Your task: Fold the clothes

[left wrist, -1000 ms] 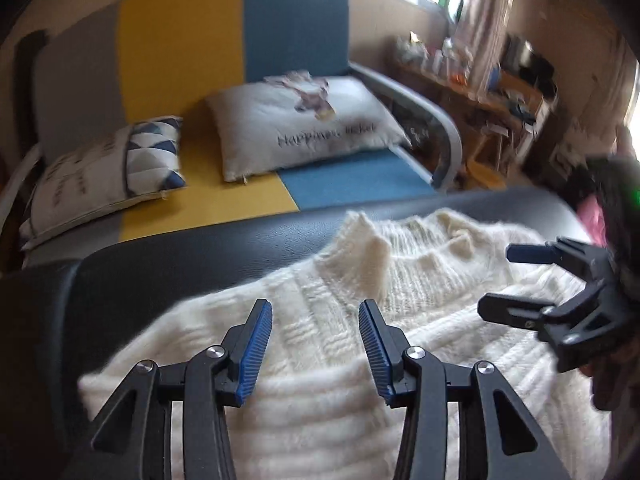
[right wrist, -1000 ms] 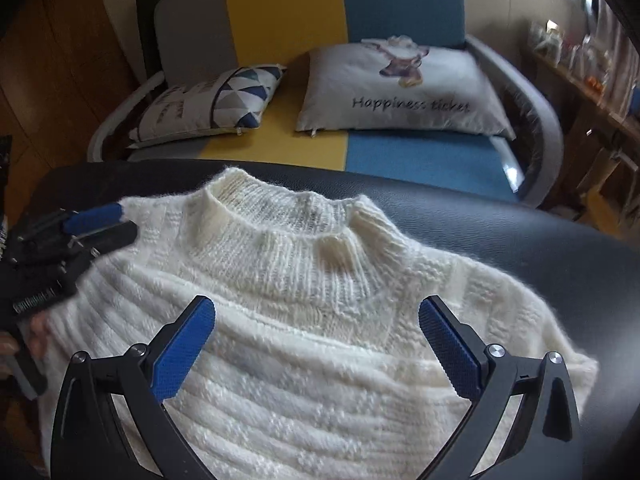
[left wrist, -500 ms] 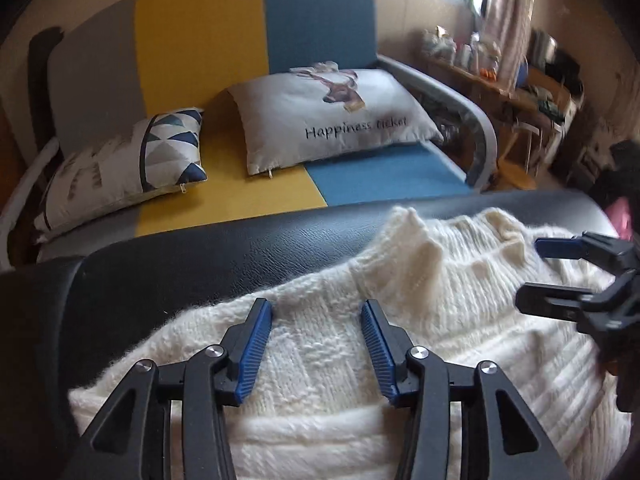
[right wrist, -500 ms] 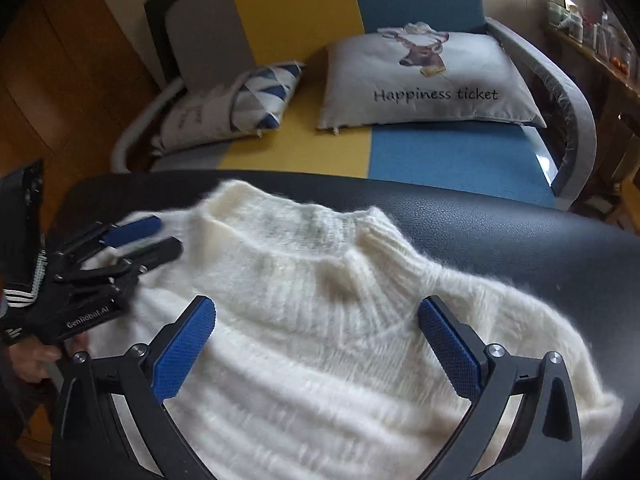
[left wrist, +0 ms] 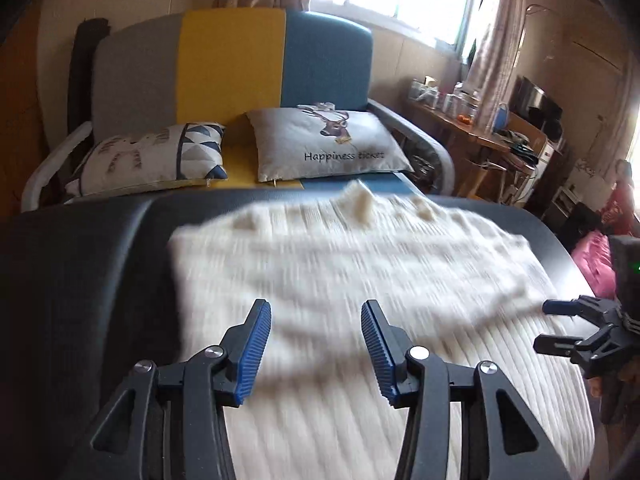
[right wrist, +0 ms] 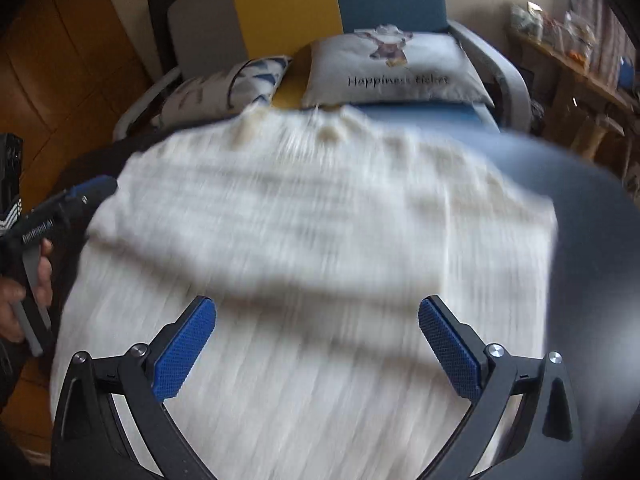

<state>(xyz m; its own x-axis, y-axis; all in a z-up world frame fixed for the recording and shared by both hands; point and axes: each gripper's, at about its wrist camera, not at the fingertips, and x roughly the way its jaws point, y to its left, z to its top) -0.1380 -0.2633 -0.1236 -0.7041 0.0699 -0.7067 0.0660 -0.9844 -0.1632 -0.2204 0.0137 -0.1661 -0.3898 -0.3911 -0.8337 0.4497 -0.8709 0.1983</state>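
So the white knit sweater [left wrist: 360, 288] lies spread flat on the black padded worktop [left wrist: 88, 264], collar end pointing away toward the sofa [left wrist: 240, 64] and the hem end running down under both cameras. Its long axis goes straight out along the way both grippers point, near to far.

Left gripper [left wrist: 316, 344] hangs over the near-left part of the body with its jaws spread and nothing between them, just knit underneath. Right gripper [right wrist: 316, 344] hangs over the near-right part, jaws spread even wider, also empty. In the left view the right gripper sits off at the right edge of the sweater, and in the right view the left one shows at the left edge with a hand [right wrist: 24, 292] around its handle. So each hand has its own side, neither is really nearer overall.

What matters for the next move, I'd guess: the fabric is below and ahead of both sets of jaws, so grabbing the near hem means dropping down and probably pulling back a bit. Cloth is blurry in both views, so the exact hem edge is hard to pin down.
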